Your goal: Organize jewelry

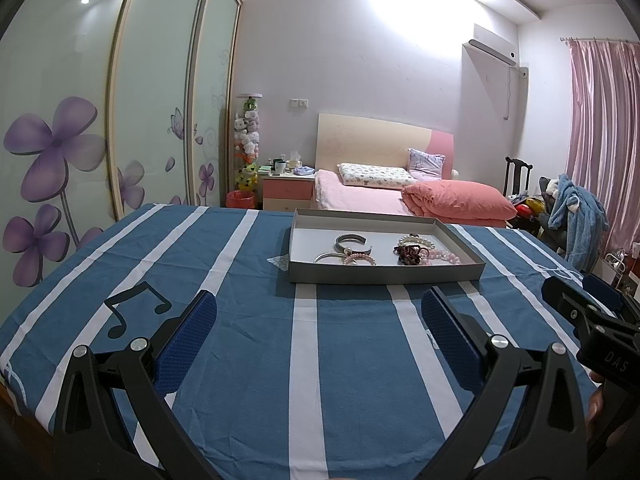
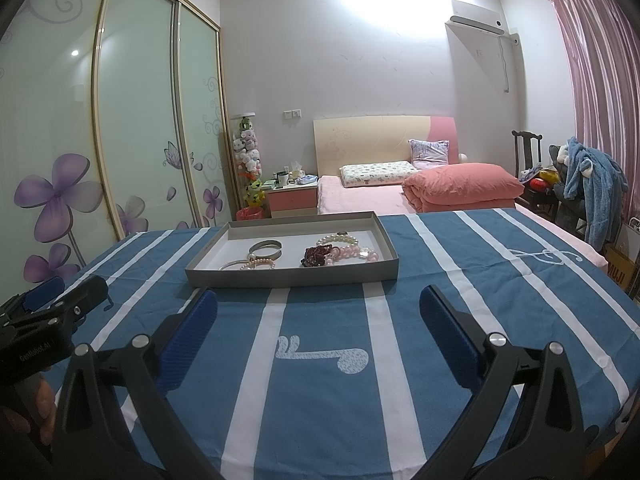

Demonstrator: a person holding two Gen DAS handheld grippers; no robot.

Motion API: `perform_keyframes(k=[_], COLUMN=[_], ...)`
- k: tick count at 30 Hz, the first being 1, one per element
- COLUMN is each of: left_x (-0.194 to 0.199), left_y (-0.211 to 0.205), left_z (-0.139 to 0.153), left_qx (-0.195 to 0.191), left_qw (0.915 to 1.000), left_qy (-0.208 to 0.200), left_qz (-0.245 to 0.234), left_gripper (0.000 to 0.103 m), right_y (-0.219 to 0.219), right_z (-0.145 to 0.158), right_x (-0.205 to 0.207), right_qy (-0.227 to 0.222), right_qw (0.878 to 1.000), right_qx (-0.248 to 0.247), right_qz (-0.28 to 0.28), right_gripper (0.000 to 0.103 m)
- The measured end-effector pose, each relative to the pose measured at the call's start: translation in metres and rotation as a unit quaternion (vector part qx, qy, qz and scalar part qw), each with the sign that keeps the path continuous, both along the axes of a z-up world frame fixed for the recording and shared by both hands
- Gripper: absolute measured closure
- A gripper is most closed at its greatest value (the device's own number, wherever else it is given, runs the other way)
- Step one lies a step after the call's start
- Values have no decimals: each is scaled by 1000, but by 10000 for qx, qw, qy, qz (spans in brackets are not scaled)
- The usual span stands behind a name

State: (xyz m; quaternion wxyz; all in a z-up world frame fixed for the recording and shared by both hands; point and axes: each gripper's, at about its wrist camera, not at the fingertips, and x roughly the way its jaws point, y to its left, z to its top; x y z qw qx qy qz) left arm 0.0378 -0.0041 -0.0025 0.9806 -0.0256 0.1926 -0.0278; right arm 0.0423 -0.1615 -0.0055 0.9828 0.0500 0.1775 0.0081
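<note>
Both grippers were spread wide with nothing in them, hovering over the blue striped tablecloth (image 1: 248, 360): left gripper (image 1: 318, 308), right gripper (image 2: 318, 308), blue pads facing each other across a big gap. Just beyond them sat the shallow grey tray (image 2: 296, 278) with all the jewelry inside: silver bangles (image 2: 265, 249) on the left, a pearl bracelet (image 2: 336, 239), pink beads (image 2: 354, 253) and a dark red scrunchie-looking thing (image 2: 314, 258) on the right. Pink bed (image 1: 360, 200) behind the table.
</note>
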Motion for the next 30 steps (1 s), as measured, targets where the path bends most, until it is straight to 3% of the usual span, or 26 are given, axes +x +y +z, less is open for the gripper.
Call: perform_keyframes(k=[30], left_x=[-1], left_y=[-4], left_z=[2], left_qx=[17], left_qw=[10000], left_qy=[15], left_qz=[-13], left_gripper=[2], right_y=[2], right_z=[-3], right_x=[0], right_qy=[59], right_qw=[10000], right_qx=[21], right_qz=[-4], right_gripper=[4])
